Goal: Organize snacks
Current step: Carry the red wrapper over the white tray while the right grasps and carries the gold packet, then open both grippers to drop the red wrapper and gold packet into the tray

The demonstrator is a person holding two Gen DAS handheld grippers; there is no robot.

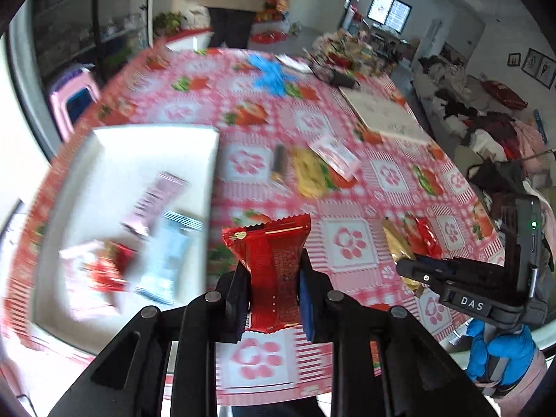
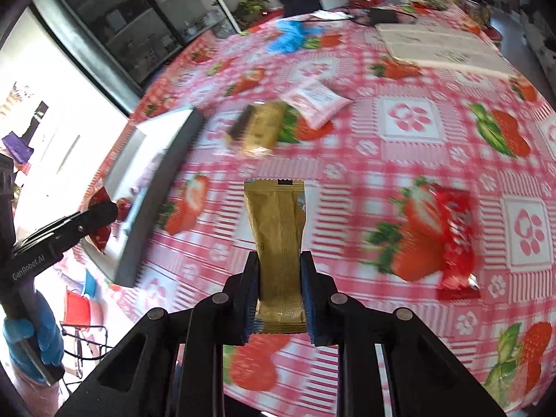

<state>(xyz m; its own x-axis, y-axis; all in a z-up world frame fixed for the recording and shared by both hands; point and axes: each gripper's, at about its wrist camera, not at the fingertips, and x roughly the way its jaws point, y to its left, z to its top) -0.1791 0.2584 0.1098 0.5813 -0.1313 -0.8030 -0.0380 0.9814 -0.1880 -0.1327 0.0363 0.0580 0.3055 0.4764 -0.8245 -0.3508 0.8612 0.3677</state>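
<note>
Left gripper (image 1: 274, 278) clamped on a red packet (image 1: 274, 264), long axis running up the frame, lifted off the tablecloth (image 1: 347, 111). White tray (image 1: 114, 160) lies to its left, filling the left-centre of the left view, several snacks already in it. Left hand is nearer the tray.

Right gripper (image 2: 279, 292) clamped on a gold packet (image 2: 278, 243), also upright in frame; the tray (image 2: 166, 173) sits at left-centre there, well apart. Loose red packet (image 2: 455, 236) remains at right.

Strawberry tablecloth (image 2: 399, 160) – blue gloves (image 1: 272, 73) (crumpled) – pink stool (image 1: 74, 95).
</note>
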